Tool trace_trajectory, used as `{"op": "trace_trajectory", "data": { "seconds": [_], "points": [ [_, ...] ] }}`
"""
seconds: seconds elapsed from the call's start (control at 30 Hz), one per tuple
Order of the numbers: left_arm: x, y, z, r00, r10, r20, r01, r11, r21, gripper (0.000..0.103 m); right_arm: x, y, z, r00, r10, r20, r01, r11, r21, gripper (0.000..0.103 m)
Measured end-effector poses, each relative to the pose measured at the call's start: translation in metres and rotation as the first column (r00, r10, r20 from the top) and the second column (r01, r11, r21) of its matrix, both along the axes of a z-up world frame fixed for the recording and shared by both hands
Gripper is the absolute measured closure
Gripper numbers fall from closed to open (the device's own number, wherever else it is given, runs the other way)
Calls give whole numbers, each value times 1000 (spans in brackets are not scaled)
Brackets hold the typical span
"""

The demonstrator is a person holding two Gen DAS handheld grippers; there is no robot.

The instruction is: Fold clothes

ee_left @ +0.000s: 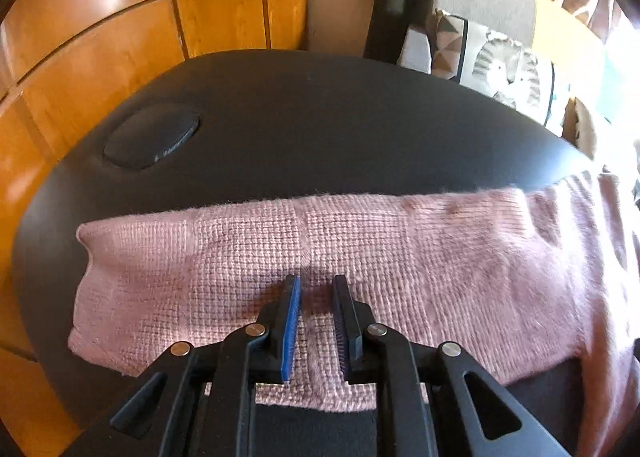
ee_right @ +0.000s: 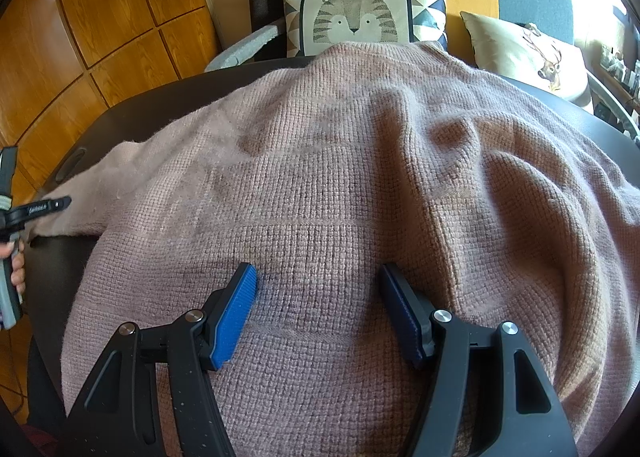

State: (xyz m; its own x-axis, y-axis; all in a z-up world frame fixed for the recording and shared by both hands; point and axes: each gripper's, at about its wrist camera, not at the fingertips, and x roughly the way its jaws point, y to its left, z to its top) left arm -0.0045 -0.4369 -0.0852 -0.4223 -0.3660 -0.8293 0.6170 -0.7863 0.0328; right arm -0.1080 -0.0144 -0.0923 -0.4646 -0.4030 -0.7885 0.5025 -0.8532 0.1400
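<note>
A pink knitted sweater (ee_right: 340, 197) lies spread over a dark table (ee_right: 168, 97). In the left wrist view its sleeve (ee_left: 360, 249) stretches across the table (ee_left: 300, 117). My left gripper (ee_left: 316, 285) hovers just over the sleeve with a narrow gap between its blue-padded fingers, holding nothing. My right gripper (ee_right: 316, 277) is wide open above the sweater's body, empty. The left gripper also shows at the left edge of the right wrist view (ee_right: 40, 209), over the sleeve end.
A round dark pad (ee_left: 152, 137) lies on the table's far left. Wooden panelled wall (ee_left: 100, 37) stands behind. A sofa with a tiger cushion (ee_right: 356, 21) and a deer cushion (ee_right: 532, 53) sits beyond the table's far edge.
</note>
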Motion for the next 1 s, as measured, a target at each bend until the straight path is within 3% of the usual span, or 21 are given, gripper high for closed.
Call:
{"op": "trace_trajectory", "data": {
  "seconds": [0.27, 0.43, 0.6, 0.73, 0.8, 0.87, 1.0],
  "points": [
    [-46, -23, 5, 992, -44, 116, 67, 977, -203, 85, -14, -27, 1, 995, -72, 67, 67, 994, 82, 21],
    [-79, -37, -1, 982, -52, 179, 109, 939, -327, 84, -26, -44, 2, 994, -89, 58, 82, 991, 109, 20],
    [-107, -44, -7, 968, -51, 244, 158, 884, -440, 85, -32, -71, 3, 996, -91, 17, 88, 987, 134, 20],
    [-124, -41, -10, 951, -27, 307, 179, 858, -482, 86, -38, -96, 3, 1000, -27, 1, 27, 990, 136, 20],
    [-124, -34, 0, 962, -34, 271, 157, 881, -446, 87, -44, -100, 4, 1000, 18, 18, -20, 995, 97, 12],
    [-116, -17, 19, 980, -74, 183, 145, 899, -412, 87, -45, -92, 10, 999, 28, 37, -29, 999, 35, 14],
    [-95, 44, 52, 973, -222, 56, 226, 893, -389, 85, -27, -40, 40, 999, -13, 34, 20, 980, -198, 19]
  ]
}}
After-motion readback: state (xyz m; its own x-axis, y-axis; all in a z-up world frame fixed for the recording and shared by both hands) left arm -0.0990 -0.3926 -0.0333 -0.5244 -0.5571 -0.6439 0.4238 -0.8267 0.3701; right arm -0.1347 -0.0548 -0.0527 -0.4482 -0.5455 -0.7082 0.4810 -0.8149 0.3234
